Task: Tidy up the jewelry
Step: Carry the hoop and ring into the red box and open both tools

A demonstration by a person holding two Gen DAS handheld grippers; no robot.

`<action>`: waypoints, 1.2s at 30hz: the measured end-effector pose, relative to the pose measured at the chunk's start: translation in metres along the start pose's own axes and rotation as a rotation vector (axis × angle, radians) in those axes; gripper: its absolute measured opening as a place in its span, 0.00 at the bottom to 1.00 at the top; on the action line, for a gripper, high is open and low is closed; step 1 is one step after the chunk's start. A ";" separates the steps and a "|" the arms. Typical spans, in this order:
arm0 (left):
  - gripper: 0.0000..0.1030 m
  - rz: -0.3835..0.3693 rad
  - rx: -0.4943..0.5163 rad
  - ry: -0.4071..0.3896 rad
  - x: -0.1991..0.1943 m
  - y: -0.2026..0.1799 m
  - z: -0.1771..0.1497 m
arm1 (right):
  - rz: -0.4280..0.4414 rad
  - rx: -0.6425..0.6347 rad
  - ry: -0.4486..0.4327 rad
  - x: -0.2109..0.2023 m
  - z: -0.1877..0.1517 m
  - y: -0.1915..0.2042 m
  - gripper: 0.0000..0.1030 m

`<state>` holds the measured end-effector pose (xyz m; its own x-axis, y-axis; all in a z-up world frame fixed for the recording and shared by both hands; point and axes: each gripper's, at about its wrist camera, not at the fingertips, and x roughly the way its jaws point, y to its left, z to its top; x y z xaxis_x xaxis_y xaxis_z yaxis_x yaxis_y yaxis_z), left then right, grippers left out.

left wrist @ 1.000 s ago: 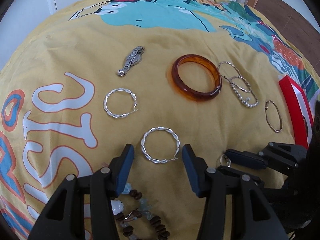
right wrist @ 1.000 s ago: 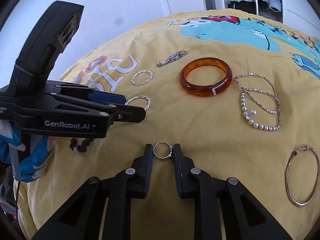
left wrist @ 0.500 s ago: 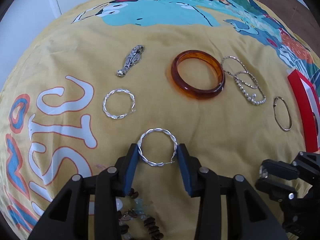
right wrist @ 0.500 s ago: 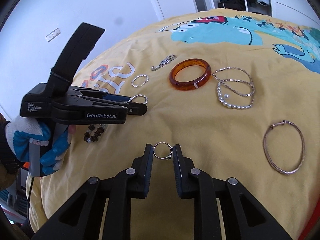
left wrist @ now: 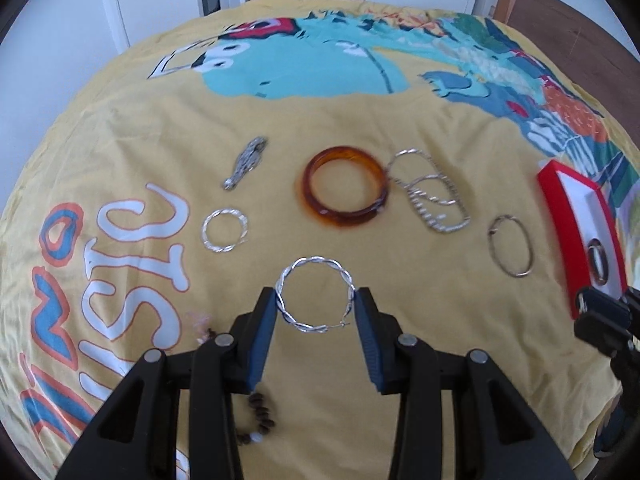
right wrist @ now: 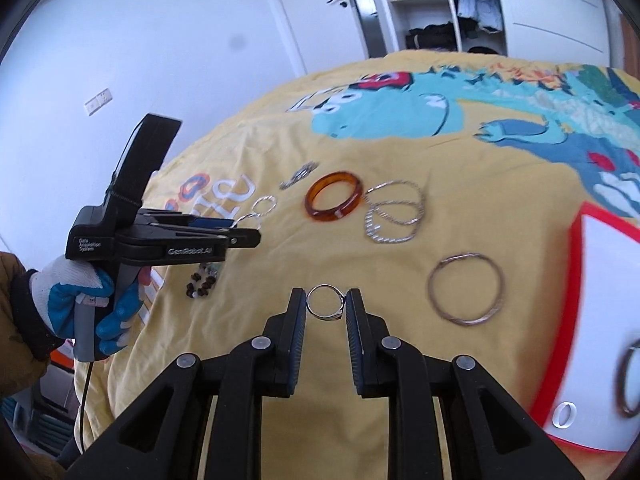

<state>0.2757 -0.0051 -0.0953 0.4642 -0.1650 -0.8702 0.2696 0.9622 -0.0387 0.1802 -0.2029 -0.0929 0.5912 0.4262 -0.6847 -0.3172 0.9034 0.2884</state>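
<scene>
**Both grippers loaded, lifted above the bedspread**

Left gripper (left wrist: 316, 306): the jaws have just closed in on the twisted hoop (left wrist: 316, 294), and the blue pads now press its left and right sides. The hoop is clear of the cloth. Below the fingers lies a bead bracelet (left wrist: 258, 420), partly hidden by the left finger.

Right gripper (right wrist: 326, 306): the jaws stand narrow, clamped on a small ring (right wrist: 326, 302), which sits upright between the pads.

Items on the yellow bedspread (left wrist: 400, 128), from the fingers outward:
- A second twisted hoop (left wrist: 225, 230) lies beyond and left of the held one, well apart from it.
- A silver clip (left wrist: 246, 162) lies further up, tilted.
- An amber bangle (left wrist: 344, 190) lies at centre, flat.
- Two chain bracelets (left wrist: 430, 196) overlap each other and touch the bangle's right edge.
- A thin bangle (left wrist: 512, 246) lies between the chains and the tray.

A red-rimmed tray (left wrist: 560, 208) sits at the right edge of the bedspread. The right wrist view shows a dark ring (right wrist: 628, 384) and a small white ring (right wrist: 564, 414) on its white floor. The thin bangle lies just beside the tray's rim.

A gloved hand (right wrist: 80, 300) holds the left gripper's handle at the bed's left side.
</scene>
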 end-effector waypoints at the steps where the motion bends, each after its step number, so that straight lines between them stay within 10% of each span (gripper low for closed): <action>1: 0.36 -0.012 0.003 -0.008 -0.005 -0.008 0.002 | -0.014 0.006 -0.010 -0.008 0.001 -0.005 0.19; 25: 0.36 -0.316 0.263 -0.032 0.006 -0.307 0.054 | -0.352 0.176 -0.030 -0.110 -0.001 -0.233 0.20; 36: 0.36 -0.285 0.337 0.032 0.058 -0.345 0.037 | -0.342 0.141 0.077 -0.072 -0.013 -0.269 0.20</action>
<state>0.2411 -0.3544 -0.1142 0.3067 -0.4020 -0.8628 0.6456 0.7539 -0.1217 0.2133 -0.4775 -0.1306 0.5865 0.0985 -0.8039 -0.0026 0.9928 0.1197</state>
